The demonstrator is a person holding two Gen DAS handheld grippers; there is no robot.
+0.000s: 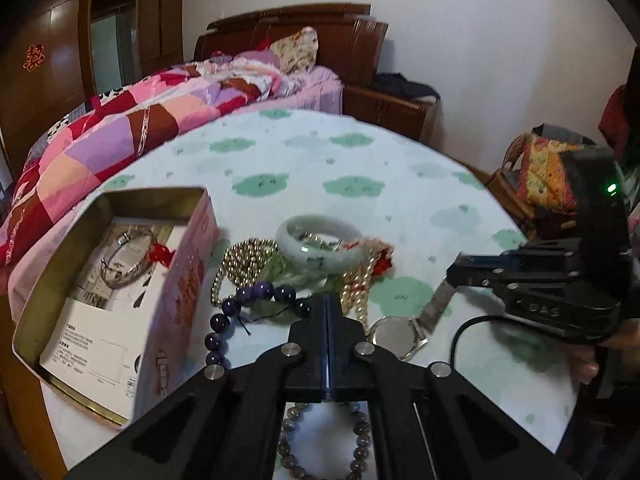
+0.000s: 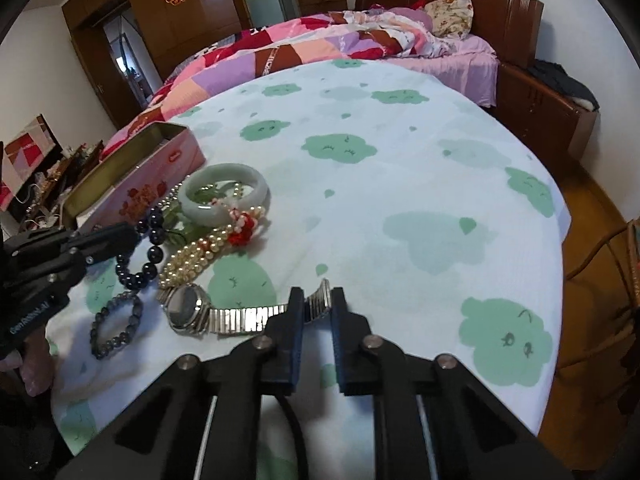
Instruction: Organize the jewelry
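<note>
Left gripper pressed fully together, tips at the edge of the dark purple bead bracelet; whether any cord is caught between them cannot be told. Right gripper narrowed onto the silver wristwatch's ribbed metal band, pads flanking its free end. Watch lying flat on the cloud-print tablecloth, round grey dial up. Just beyond the left tips: pale green jade bangle, gold bead strand, pearl strand with red knot. Grey bead bracelet nearer, beside the watch. Open pink floral tin at the left, holding a silver bangle on a printed leaflet, text too small to read. Raised letters "DAS", possibly incomplete, on the right gripper body; white lettering on the left gripper body too blurred to read.
</note>
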